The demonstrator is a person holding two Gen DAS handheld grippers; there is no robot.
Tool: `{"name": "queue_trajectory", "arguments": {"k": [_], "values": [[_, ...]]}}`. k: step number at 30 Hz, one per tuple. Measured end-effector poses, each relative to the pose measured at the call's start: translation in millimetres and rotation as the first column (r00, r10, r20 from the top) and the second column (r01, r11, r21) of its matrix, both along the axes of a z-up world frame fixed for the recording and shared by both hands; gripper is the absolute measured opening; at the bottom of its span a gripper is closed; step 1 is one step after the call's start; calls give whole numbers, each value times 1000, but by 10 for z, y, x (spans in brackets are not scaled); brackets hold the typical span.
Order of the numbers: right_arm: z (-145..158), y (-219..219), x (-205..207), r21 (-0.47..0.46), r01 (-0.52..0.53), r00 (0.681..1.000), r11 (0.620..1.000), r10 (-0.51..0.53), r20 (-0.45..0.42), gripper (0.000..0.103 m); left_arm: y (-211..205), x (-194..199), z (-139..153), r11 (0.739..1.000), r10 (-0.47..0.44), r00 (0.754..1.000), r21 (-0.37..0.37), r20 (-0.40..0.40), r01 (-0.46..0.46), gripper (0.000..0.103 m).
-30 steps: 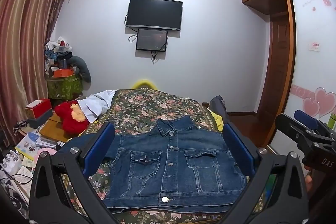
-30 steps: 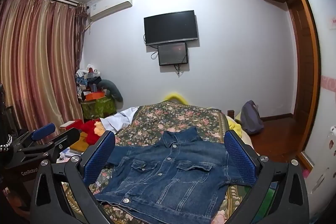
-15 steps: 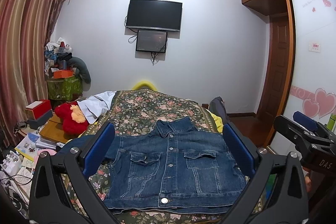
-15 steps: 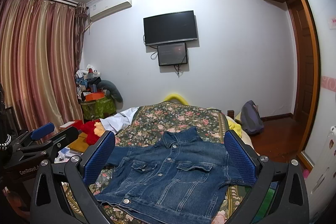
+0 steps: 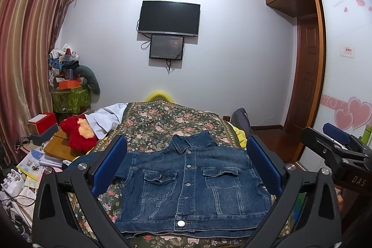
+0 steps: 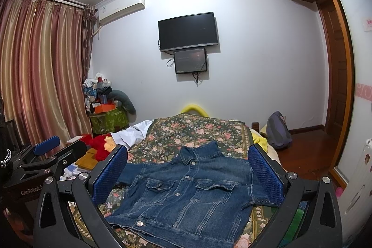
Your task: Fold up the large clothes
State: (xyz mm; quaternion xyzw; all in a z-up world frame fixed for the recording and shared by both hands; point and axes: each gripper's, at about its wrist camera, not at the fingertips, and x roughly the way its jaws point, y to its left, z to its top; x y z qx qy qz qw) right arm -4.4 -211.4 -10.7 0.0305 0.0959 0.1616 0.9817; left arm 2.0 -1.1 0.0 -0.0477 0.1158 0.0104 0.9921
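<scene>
A blue denim jacket [image 5: 190,187] lies face up and buttoned on the floral bedspread [image 5: 167,122], collar toward the far wall, sleeves tucked at its sides. It also shows in the right wrist view [image 6: 186,194]. My left gripper [image 5: 186,164] is open and empty, held above the near end of the bed, apart from the jacket. My right gripper [image 6: 188,169] is open and empty too, beside it on the right. Each gripper shows at the edge of the other's view: the right one [image 5: 334,143], the left one [image 6: 46,150].
A red plush toy [image 5: 78,131] and a white cloth [image 5: 107,117] lie at the bed's left side. Books and boxes [image 5: 44,155] crowd the left floor. A grey backpack [image 6: 277,131] stands right of the bed. A wardrobe [image 5: 346,76] lines the right wall.
</scene>
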Motion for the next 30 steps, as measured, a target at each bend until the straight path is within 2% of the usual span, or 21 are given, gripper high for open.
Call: {"name": "queue_trajectory", "arguments": {"k": [30], "values": [[1,8,2,2,0,1000,1000,0,-2,103,-17,16,15,1000,8,1000,11,5,-8,103]]}}
